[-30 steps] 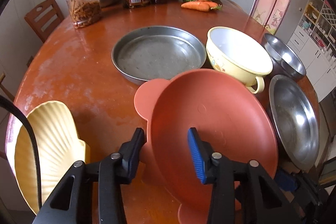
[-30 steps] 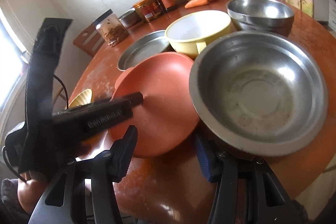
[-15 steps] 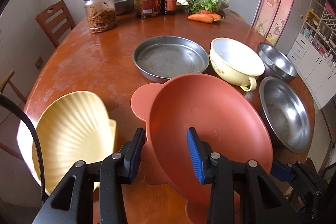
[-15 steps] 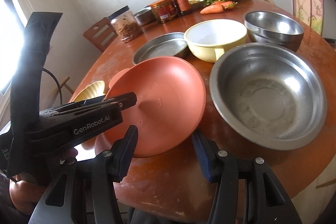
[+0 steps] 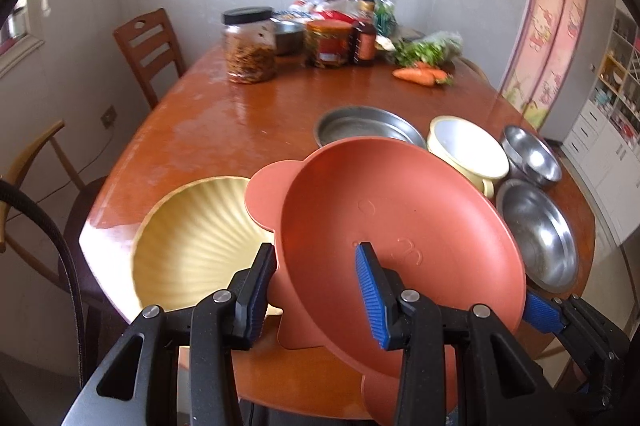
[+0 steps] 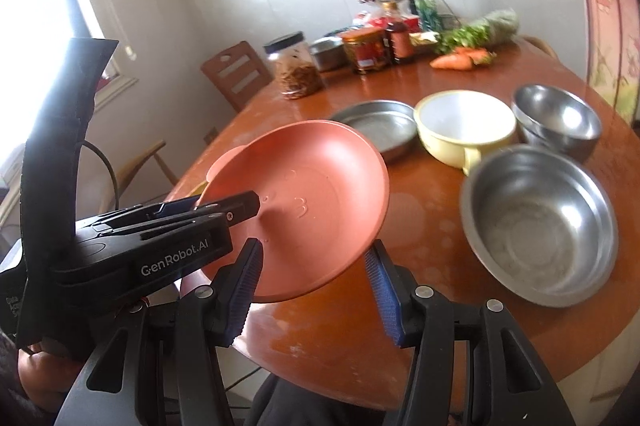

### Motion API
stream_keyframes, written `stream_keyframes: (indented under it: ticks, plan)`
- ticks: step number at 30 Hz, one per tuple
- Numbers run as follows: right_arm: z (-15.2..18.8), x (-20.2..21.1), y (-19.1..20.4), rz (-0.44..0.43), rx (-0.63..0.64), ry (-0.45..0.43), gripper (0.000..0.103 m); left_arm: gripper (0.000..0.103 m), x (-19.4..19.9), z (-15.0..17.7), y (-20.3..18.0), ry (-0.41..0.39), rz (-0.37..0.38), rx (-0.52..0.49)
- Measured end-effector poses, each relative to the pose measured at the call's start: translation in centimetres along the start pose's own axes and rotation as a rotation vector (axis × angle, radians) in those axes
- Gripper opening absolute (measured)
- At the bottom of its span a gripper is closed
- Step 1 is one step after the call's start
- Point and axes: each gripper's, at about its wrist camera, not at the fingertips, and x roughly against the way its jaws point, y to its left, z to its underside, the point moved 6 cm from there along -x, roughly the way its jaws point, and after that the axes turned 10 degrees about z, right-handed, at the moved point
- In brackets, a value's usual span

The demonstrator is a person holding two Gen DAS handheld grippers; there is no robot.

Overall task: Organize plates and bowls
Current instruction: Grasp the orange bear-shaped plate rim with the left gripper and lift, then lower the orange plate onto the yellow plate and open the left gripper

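1. Plate (image 5: 400, 226): terracotta plastic, probably light and stiff; tilted above the table (image 5: 224, 130).
2. Left tongs (image 5: 316, 290): clamped on its near rim.
3. Right tongs (image 6: 316, 282): part-open, straddling the rim, contact unclear.

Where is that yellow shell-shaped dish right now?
In the left wrist view, the shell-shaped dish lies on the table near its front-left edge, just left of the raised orange plate.

home dining room | wooden table (image 5: 240, 114) | chair (image 5: 148, 46) | food jars (image 5: 250, 46)
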Motion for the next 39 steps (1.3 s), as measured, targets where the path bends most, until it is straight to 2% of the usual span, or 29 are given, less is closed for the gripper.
stream_keyframes:
  ticks: [13, 19, 26, 39]
  plan:
    - [-3.5, -0.8, 6.4, -0.081, 0.126, -0.04, 0.056, 0.042, 4.1, -2.1, 5.7, -0.091, -0.088, 0.061]
    - [-4.6, -1.9, 9.2, -0.107, 0.161, -0.047, 0.056, 0.042, 4.5, -2.9, 8.4, -0.102, -0.138, 0.077]
    - [-4.2, -4.2, 11.1, -0.121, 0.181, -0.006, 0.056, 0.042, 2.8, -2.1, 11.1, -0.056, -0.151, 0.109]
    - [-2.7, -8.4, 10.8, -0.104, 0.158, 0.102, 0.054, 0.041, -1.3, -0.7, 12.7, 0.028, -0.146, 0.131]
